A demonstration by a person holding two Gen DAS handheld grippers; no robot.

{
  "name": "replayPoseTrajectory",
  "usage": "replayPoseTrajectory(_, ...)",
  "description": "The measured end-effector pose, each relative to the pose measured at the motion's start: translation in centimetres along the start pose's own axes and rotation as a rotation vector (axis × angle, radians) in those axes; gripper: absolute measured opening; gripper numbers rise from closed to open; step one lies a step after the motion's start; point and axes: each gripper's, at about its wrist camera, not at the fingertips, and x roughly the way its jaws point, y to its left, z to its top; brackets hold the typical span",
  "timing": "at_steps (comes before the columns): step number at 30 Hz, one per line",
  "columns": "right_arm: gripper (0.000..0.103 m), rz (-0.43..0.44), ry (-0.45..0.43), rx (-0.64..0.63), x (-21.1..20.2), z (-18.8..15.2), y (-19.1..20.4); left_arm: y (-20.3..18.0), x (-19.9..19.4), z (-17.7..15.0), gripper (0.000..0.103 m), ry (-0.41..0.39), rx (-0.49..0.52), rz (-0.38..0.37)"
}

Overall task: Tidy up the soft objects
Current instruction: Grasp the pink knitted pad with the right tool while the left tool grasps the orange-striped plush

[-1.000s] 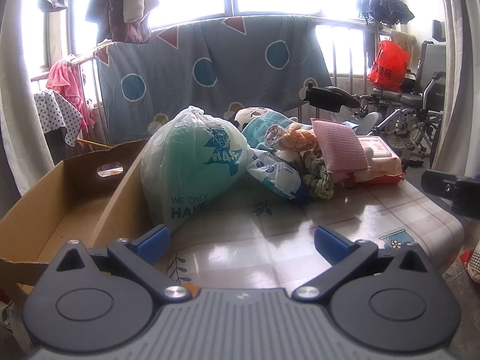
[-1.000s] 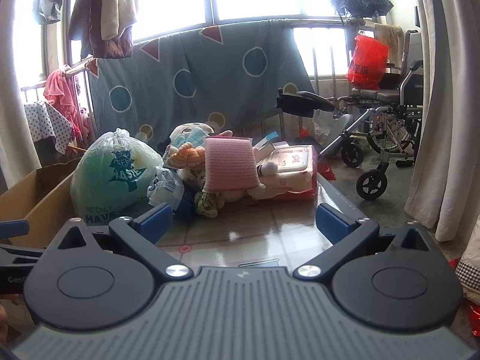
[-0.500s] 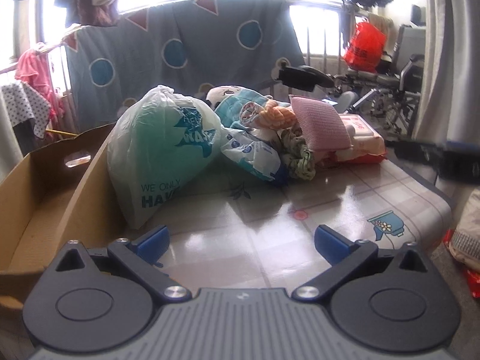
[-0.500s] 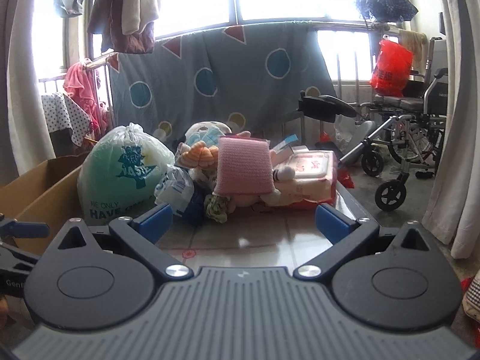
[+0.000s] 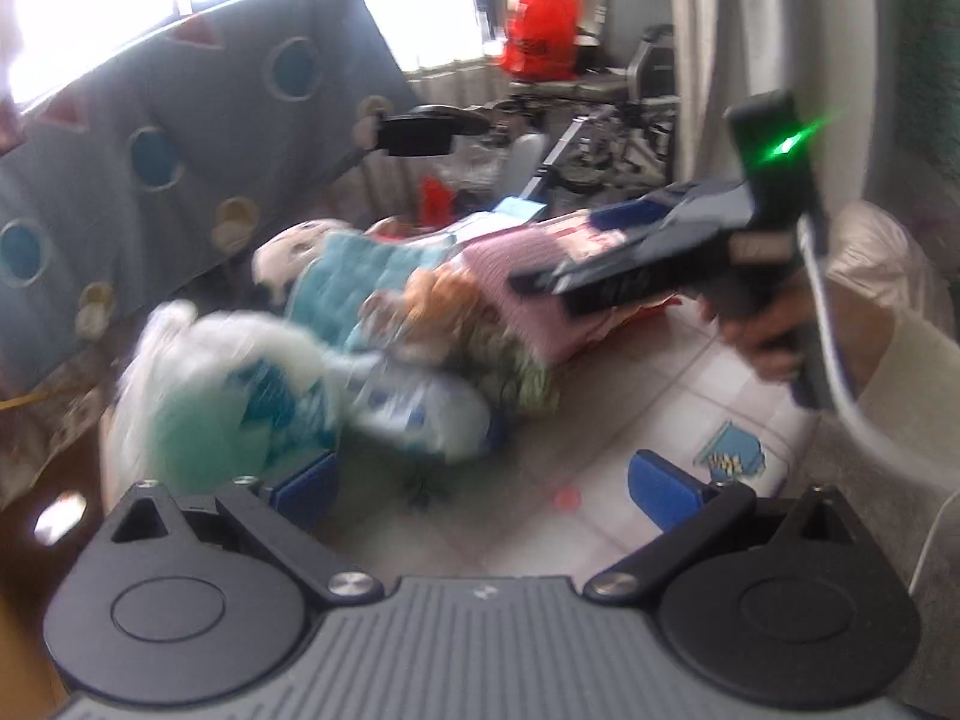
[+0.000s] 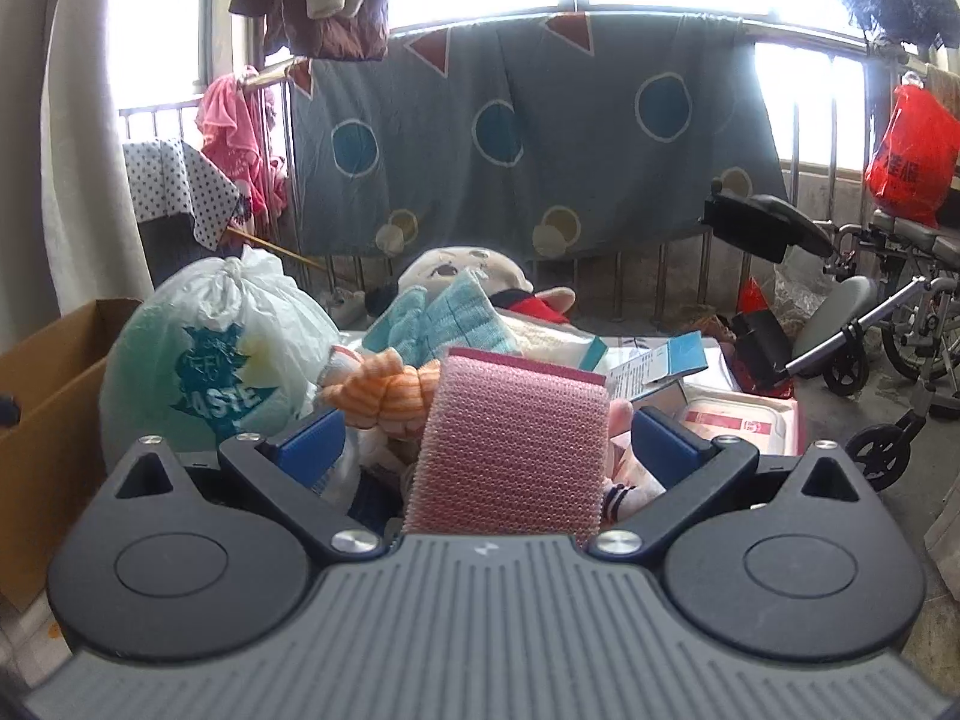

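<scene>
- Pink knitted pad (image 6: pixel 510 438) lay propped on the heap of soft things at the far side of the tabletop (image 5: pixel 630 414), leaning against the striped orange plush (image 6: pixel 384 390), right between the spread blue pads of the right tongs (image 6: pixel 486 441).
- Judged light, squashy and limp; knitted face should give good grip, no slipping or breakage to fear.
- Best taken across the narrow width near the upper edge, squeezed well in so the cloth would not sag out.
- Right tongs (image 5: pixel 576 276) reached in level over the heap, jaws wide apart on either side of the pad, nothing clamped yet; hand (image 5: pixel 774 330) wrapped round the grip.
- Left tongs (image 5: pixel 480 480) hung low over the tabletop, jaws wide and empty, beside the knotted plastic bag (image 5: pixel 216 396); view badly blurred.
- Cardboard box (image 6: pixel 42 396) stood at the left, likely destination.
</scene>
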Motion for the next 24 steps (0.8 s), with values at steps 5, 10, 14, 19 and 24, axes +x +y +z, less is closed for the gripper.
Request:
replayPoseTrajectory(5, 0.099, 0.015, 0.073, -0.056, 4.5, -0.9, 0.2, 1.0, 6.9, 5.2, 0.100, -0.022, 0.149, 0.057)
replayPoseTrajectory(10, 0.091, -0.005, 0.131, -0.033, 6.1, -1.0, -0.7, 2.2, 12.7, 7.4, 0.078, 0.013, 0.282, 0.057)
replayPoseTrajectory(14, 0.083, 0.024, 0.149, -0.060, 6.0, -1.2, -0.8, 3.1, 15.1, 7.9, 0.074, 0.034, 0.254, -0.013)
replayPoseTrajectory(19, 0.080, 0.046, 0.171, -0.084, 5.5, -1.3, -0.6, 3.3, 17.7, 8.1, 0.073, 0.098, 0.301, 0.052)
replayPoseTrajectory(24, 0.077, 0.047, 0.161, -0.086, 4.6, -1.3, -0.1, 4.2, 17.4, 8.5, 0.034, 0.106, 0.219, 0.062)
